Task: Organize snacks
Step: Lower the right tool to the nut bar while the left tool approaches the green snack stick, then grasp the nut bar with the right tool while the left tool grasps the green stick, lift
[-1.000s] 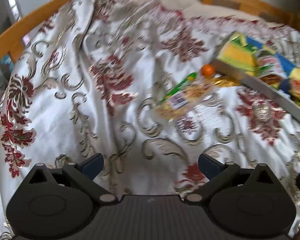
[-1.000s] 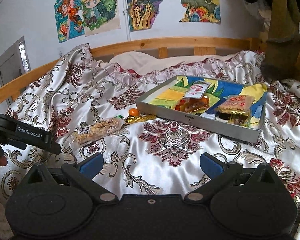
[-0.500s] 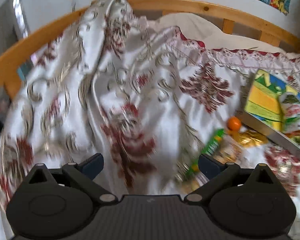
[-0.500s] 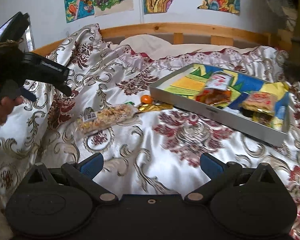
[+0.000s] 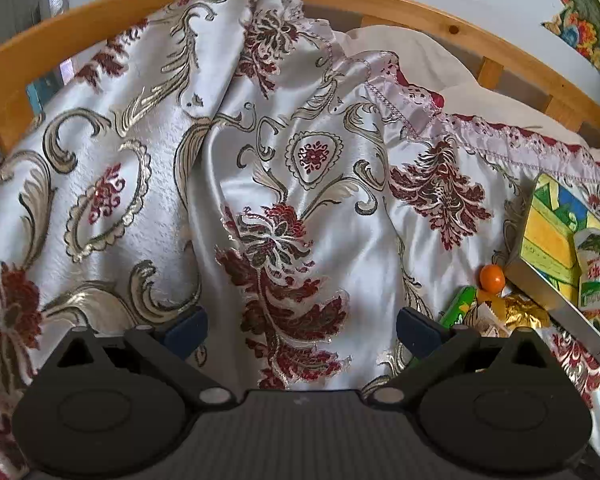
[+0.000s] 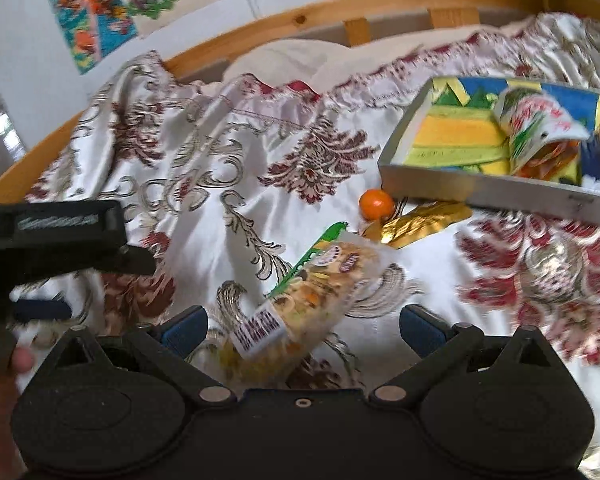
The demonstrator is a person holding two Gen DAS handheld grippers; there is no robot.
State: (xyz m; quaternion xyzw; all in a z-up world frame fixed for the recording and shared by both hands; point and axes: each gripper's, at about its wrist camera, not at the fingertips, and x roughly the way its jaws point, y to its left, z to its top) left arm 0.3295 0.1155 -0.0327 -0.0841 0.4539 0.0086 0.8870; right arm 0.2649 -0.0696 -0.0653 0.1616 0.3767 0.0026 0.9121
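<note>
— So what differs from a moment ago?

— The right claw [image 6: 302, 330] has come down close over the snack packet [image 6: 300, 308], which now lies between its wide-open fingers, not gripped. The left claw [image 5: 300, 330] has swung left toward the bedspread [image 5: 260, 184]; it gapes open too, holding nothing.

— And the count?

— One snack packet on the bed, one orange ball [image 6: 376, 203] just beyond it, one gold wrapper [image 6: 420, 222] beside the ball, and one tray [image 6: 480, 190] far right holding at least one packet [image 6: 540, 128]; the rest is blurred.
</note>
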